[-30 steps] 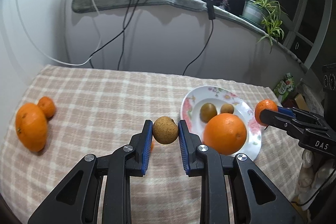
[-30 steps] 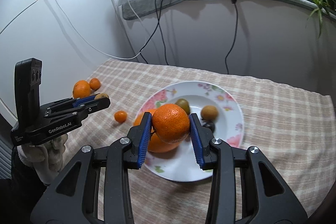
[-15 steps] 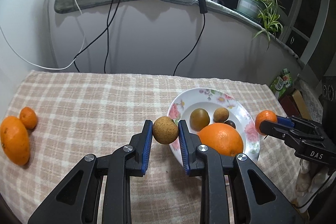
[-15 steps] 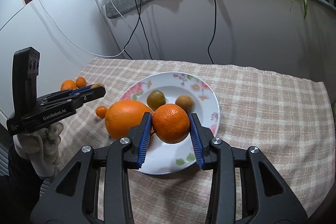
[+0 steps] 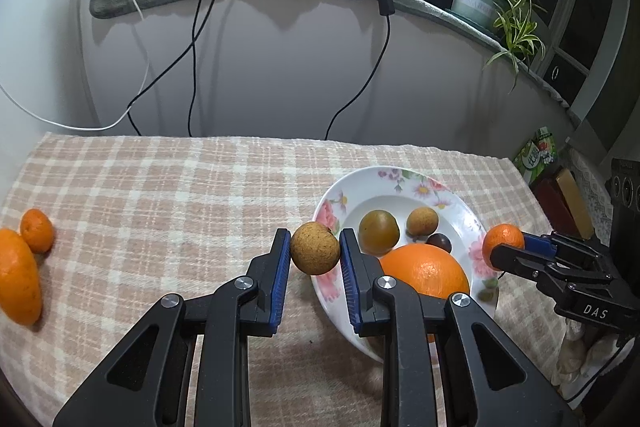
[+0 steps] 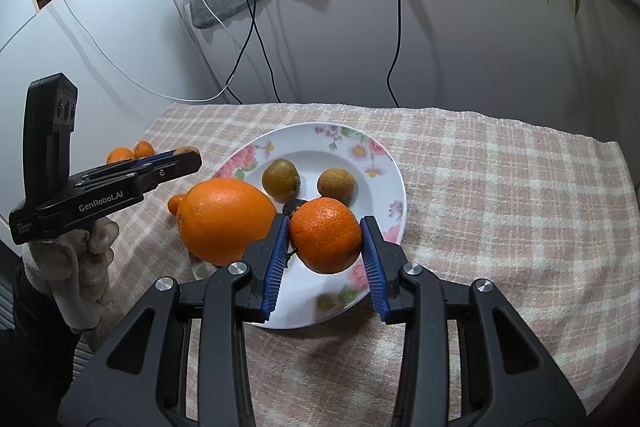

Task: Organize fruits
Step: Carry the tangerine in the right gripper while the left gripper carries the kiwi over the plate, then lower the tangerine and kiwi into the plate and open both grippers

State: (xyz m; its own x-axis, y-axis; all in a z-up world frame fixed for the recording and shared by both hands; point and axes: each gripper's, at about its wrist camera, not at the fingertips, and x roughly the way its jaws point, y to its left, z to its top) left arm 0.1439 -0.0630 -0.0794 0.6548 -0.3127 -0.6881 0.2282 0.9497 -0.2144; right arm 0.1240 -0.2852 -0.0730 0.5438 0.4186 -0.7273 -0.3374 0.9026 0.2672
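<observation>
Right gripper (image 6: 325, 241) is clamped on a mandarin (image 6: 325, 241), held above the near rim of the floral plate (image 6: 384, 163). Left gripper (image 5: 315, 254) is closed narrowly on a small rough brown fruit (image 5: 315, 254), held just left of the plate's left rim. Neither fruit is set down yet.

Status of the load, largest item first:
- Large orange (image 6: 224, 221): on the plate, at its left edge and overhanging the rim.
- Greenish-brown fruit (image 6: 281, 179): in the plate's well, far side.
- Tan round fruit (image 6: 336, 186): in the well, right of the previous item.
- Dark small fruit (image 5: 439, 242): in the well, partly hidden.

Remaining on the checked tablecloth (image 5: 160, 195):
- Second large orange (image 5: 18, 279): far left edge, well apart from the plate.
- Small mandarin (image 5: 37, 230): touching or just beside that orange.
- Tiny orange fruit (image 6: 175, 205): on the cloth just left of the plate.

Judgement: the task is roughly half complete. Two fruits await release onto the plate; three await collection.
</observation>
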